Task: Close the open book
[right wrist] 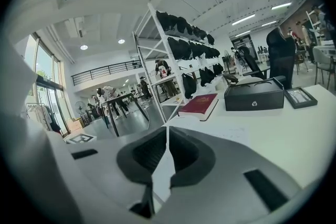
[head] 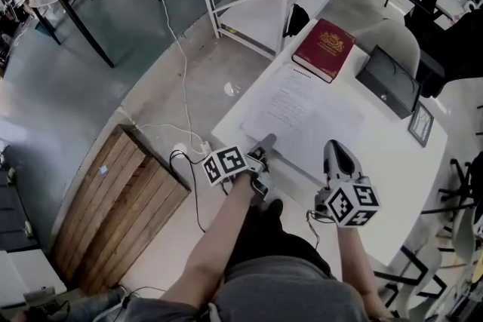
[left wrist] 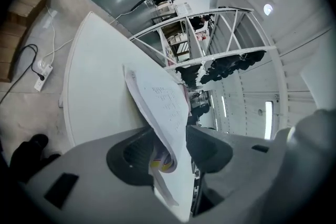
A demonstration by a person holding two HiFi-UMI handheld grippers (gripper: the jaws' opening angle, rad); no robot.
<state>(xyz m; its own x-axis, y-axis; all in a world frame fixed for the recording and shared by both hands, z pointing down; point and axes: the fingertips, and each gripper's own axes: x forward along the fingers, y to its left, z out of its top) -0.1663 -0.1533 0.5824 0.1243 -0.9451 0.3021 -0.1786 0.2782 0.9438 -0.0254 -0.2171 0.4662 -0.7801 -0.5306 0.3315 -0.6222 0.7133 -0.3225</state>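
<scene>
The black box (head: 389,83) on the bench (head: 381,188) is shut, so its contents do not show. The open book (head: 302,117) lies flat at the near bench edge. The left gripper (head: 266,143) meets its near left corner, fingers (left wrist: 210,152) clamped on a curled page. The right gripper (head: 337,151) hovers over the book's near right edge, fingers (right wrist: 186,157) narrowed to a thin slit, nothing between them. Beyond the book lie a closed red book (head: 324,49) and a small frame (head: 420,124), just beside the box. Nothing rests on the open pages.
</scene>
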